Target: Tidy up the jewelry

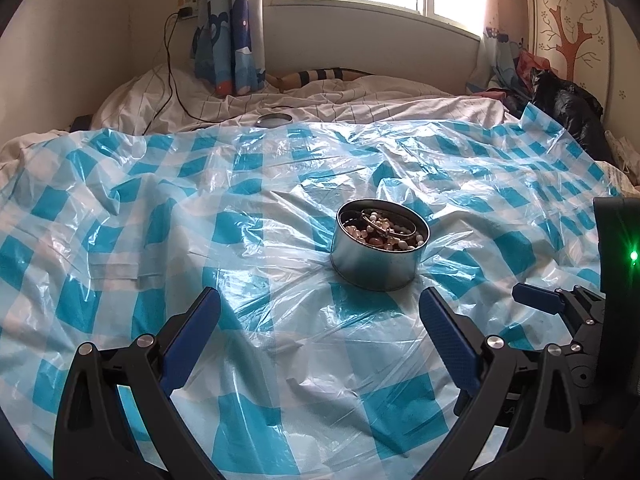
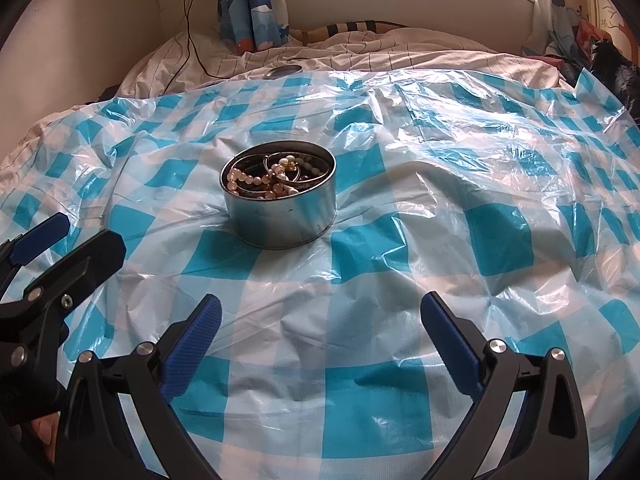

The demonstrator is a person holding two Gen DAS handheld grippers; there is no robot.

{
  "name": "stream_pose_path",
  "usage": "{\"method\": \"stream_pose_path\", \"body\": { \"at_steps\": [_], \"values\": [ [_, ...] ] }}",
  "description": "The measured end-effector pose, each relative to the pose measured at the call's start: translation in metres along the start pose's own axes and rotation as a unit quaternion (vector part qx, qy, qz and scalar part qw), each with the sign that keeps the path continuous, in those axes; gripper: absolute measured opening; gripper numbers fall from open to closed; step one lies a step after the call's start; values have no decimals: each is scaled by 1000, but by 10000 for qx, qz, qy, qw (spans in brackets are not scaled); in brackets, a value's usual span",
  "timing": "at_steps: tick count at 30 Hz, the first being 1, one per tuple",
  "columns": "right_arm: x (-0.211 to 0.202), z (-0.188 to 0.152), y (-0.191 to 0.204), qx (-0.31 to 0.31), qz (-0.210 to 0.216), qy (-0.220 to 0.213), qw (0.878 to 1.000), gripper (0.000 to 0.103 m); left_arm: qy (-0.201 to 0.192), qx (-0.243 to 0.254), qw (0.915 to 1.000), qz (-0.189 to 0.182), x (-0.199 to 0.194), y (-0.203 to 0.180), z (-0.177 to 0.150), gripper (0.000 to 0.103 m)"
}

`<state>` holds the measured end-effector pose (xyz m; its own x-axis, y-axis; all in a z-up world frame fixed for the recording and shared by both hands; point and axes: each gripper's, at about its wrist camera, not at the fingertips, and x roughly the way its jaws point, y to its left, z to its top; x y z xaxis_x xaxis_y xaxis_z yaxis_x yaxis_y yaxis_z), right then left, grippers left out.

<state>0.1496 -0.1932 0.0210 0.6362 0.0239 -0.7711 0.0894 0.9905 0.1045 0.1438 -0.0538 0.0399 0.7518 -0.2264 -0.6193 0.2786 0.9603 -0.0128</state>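
A round metal tin [image 1: 374, 262] [image 2: 280, 220] stands on the blue-and-white checked plastic sheet, uncovered. Inside lie pearl bead strings and thin bangles [image 1: 380, 230] [image 2: 272, 178]. Its lid [image 1: 273, 119] [image 2: 283, 71] rests far back at the sheet's edge. My left gripper [image 1: 320, 300] is open, short of the tin and a little left of it, holding nothing. My right gripper [image 2: 320, 308] is also open and empty, in front of the tin and slightly to its right. Each wrist view catches the other gripper at its edge: the right one [image 1: 536, 298] and the left one [image 2: 40, 236].
The plastic sheet [image 1: 160, 208] [image 2: 460, 184] covers a bed with rumpled white bedding [image 1: 360, 100]. A black cable [image 1: 172, 64] runs from a wall plug onto the bed. Curtains [image 1: 232, 32] hang behind; a dark pile of bags [image 1: 560, 100] sits at the far right.
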Motion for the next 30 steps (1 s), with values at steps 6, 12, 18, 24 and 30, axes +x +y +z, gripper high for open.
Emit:
{"method": "stream_pose_path", "body": {
  "at_steps": [6,12,18,24,30],
  "values": [
    [5,-1,1,-33,-28,100,9999,96,172,-179,9996,-129,6,8,0,95],
    [9,-1,-4,83,-30,200,9998,96,345,-449,9983,-126,16,19,-2,95],
    [9,0,-5,129,-78,226,9996,96,447,-479,9978,-40,22,20,-5,95],
    [11,1,-5,130,-128,254,9995,96,513,-487,9975,15,23,20,-5,95],
    [11,1,-7,258,-132,209,9994,96,592,-468,9970,164,25,19,-4,95]
  ]
}}
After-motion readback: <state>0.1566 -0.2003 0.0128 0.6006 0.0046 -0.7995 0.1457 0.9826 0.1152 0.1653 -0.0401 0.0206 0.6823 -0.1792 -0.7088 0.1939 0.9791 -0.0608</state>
